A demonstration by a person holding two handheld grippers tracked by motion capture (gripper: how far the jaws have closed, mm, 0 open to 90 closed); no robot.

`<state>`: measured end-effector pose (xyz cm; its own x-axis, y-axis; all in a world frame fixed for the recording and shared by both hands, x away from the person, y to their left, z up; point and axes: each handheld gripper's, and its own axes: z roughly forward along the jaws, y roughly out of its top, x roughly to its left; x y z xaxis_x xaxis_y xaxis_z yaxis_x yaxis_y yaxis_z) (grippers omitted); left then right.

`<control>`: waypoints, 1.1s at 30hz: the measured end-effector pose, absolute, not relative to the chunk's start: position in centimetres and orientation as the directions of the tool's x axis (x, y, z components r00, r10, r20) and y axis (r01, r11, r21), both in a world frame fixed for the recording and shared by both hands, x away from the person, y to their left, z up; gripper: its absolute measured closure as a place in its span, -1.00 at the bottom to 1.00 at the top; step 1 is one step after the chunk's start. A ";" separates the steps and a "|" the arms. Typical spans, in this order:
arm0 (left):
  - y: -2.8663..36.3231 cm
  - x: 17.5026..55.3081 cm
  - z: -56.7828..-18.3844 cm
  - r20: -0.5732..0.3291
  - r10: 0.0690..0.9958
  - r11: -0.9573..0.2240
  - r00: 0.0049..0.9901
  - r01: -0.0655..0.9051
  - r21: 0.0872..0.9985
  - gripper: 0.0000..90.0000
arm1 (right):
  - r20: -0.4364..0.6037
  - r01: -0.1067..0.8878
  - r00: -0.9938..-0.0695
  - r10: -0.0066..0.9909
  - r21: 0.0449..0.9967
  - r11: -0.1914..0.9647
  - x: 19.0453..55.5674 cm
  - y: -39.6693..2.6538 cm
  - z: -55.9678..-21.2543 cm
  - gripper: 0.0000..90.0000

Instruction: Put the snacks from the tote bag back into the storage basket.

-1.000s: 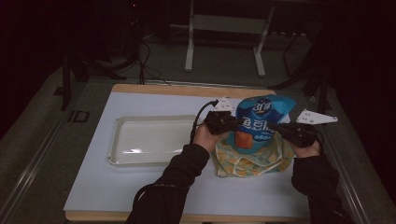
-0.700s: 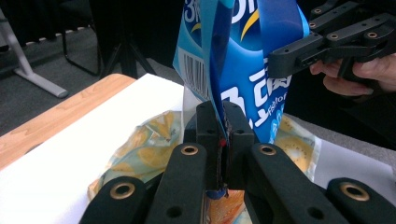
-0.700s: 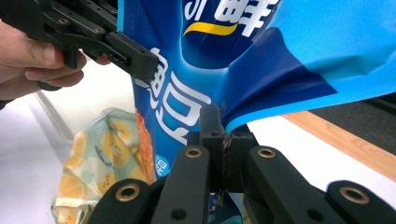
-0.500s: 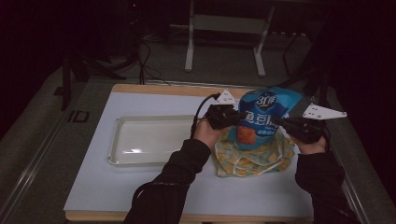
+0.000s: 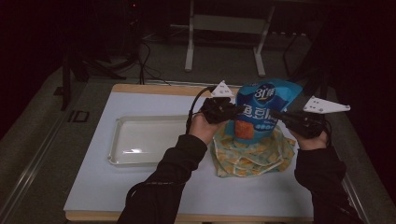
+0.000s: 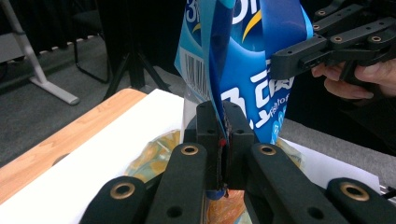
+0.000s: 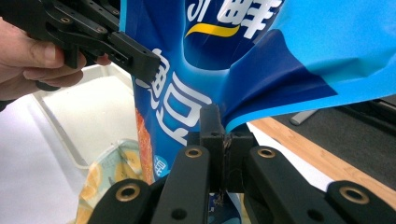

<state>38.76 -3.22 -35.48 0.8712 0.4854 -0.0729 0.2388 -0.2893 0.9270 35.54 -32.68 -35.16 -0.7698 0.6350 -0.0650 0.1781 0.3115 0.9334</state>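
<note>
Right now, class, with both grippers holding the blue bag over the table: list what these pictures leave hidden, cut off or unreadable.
- Blue bag: its top is cut off by the upper edge in both gripper views; its back faces away in the high view.
- Yellow patterned bag: its middle is hidden under the blue bag in the high view.
- White tray: its far right end is hidden behind the left gripper.
- Right gripper: its jaw tips are too dark to make out in the high view.

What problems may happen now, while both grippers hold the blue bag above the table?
The left gripper and right gripper each pinch just a thin edge of the blue bag, so the film might slip or tear. If it drops, it would probably land on the orange-print packets, beside the white tray.
</note>
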 end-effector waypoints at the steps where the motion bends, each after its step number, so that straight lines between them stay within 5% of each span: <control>1: -3.1 38.7 -35.4 -0.074 0.487 -0.288 0.870 0.239 0.927 0.97 | -0.067 0.177 -0.770 0.634 0.933 0.314 35.5 -32.5 -35.0 0.99; 33: 4.4 37.2 -32.9 -0.070 0.550 -0.254 0.833 0.246 0.935 0.97 | -0.100 0.119 -0.817 0.568 0.935 0.335 36.2 -25.4 -32.2 0.99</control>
<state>37.21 4.36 -32.86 0.8325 0.5496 -0.0697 0.2462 -0.2543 0.9353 36.22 -25.43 -32.22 -0.8168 0.5682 -0.0996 0.1190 0.3348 0.9348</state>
